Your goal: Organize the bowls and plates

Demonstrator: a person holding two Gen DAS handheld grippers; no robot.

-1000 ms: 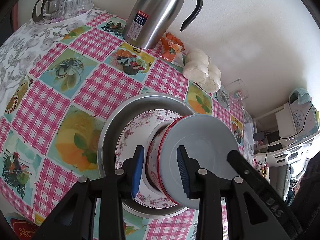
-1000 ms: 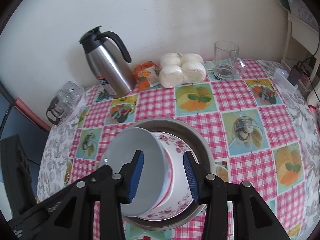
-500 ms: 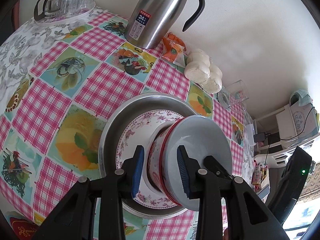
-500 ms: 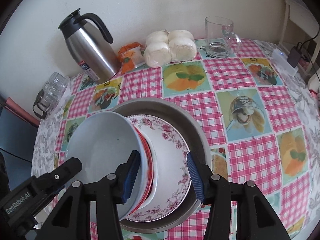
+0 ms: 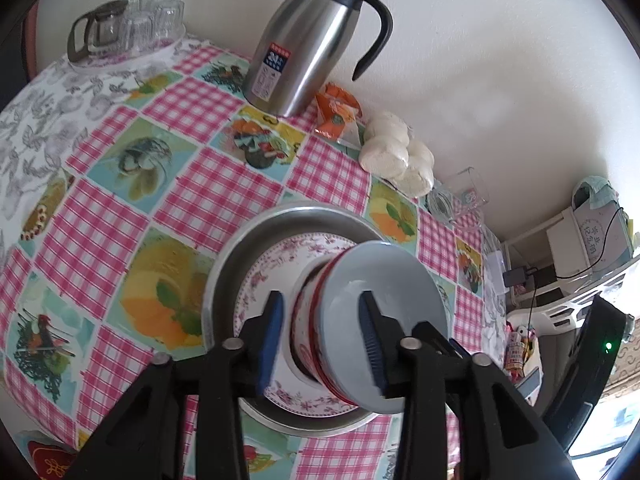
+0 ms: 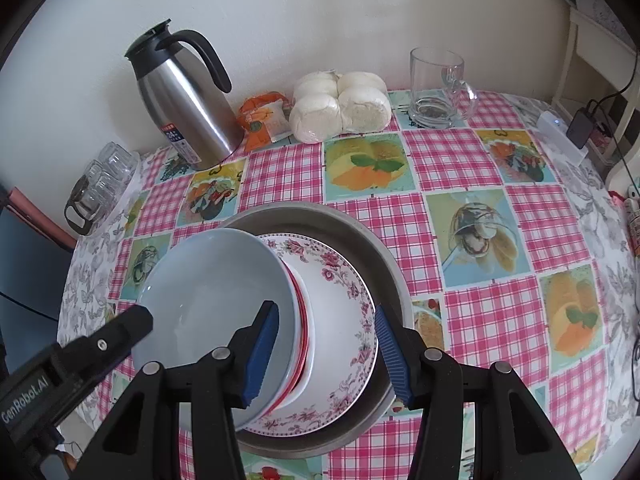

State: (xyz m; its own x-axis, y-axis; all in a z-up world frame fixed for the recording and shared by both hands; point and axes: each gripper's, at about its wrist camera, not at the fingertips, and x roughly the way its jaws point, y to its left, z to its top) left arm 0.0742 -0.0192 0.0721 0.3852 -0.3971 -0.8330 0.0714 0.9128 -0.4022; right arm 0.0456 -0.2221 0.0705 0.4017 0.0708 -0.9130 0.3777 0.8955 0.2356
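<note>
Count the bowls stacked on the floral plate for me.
2 visible: the grey-blue bowl on top, the red-rimmed bowl nested under it on the floral plate. More may hide between them.

We read "GenRobot.AI" in pale letters on the black body of the left gripper (image 6: 120,328), at the lower left of the right wrist view. The steel jug (image 5: 308,40) carries a paper label (image 5: 272,68) — its red band shows "24", the small print beneath is too fine to read. In the right wrist view the same label (image 6: 178,140) again gives "24". A white box (image 5: 592,236) at the far right bears dark characters we cannot make out.
</note>
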